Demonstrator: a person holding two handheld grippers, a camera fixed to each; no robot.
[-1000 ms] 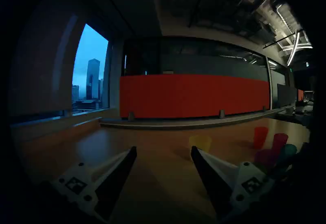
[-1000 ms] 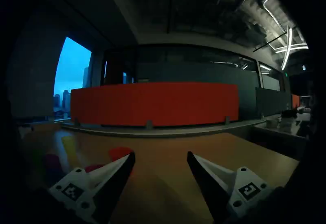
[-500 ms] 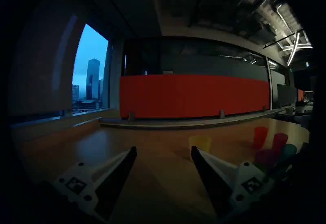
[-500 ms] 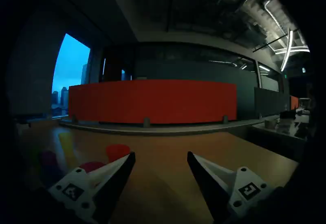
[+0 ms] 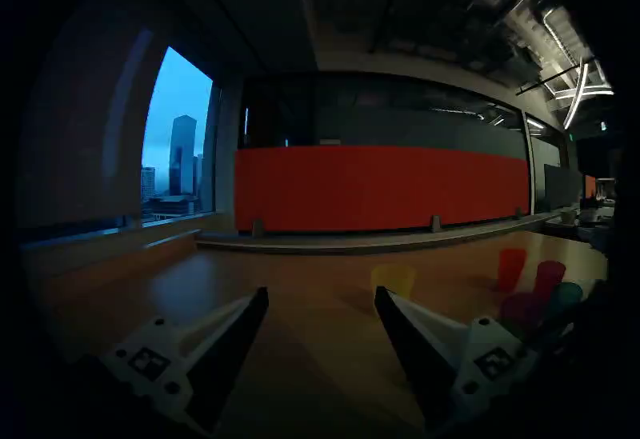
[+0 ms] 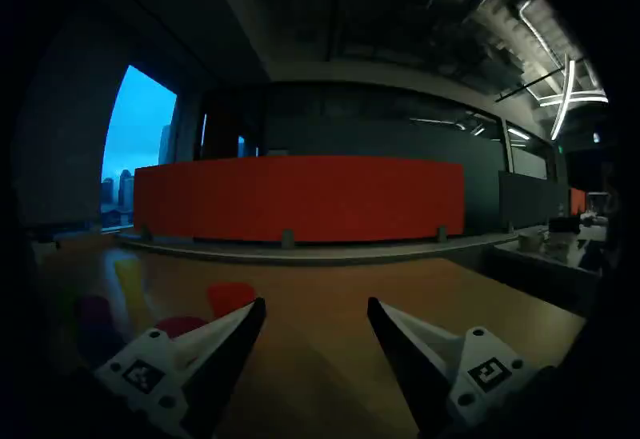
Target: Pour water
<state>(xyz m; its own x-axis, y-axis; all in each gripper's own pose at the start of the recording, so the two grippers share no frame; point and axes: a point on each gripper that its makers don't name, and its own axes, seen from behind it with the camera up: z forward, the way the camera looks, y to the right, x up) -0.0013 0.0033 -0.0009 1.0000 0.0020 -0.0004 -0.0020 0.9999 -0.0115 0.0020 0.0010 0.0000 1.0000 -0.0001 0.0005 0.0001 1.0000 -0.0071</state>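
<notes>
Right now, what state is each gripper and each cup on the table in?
Left gripper: jaws open, holding nothing.
Right gripper: jaws open, holding nothing.
Yellow cup: upright on the table, untouched; contents too dim to tell.
Red cup: upright on the table, untouched.
Pink cup: upright beside the red cup.
Teal cup: too dim to tell.

No words or numbers can be read anywhere from here. The nearest things to signs are the black-and-white square tags (image 5: 150, 363), one on each finger of the left gripper (image 5: 320, 291) and one on each finger of the right gripper (image 6: 315, 301). They carry blocky coded patterns, not letters. The room is dim, and anything printed farther off is too small and dark to make out.
</notes>
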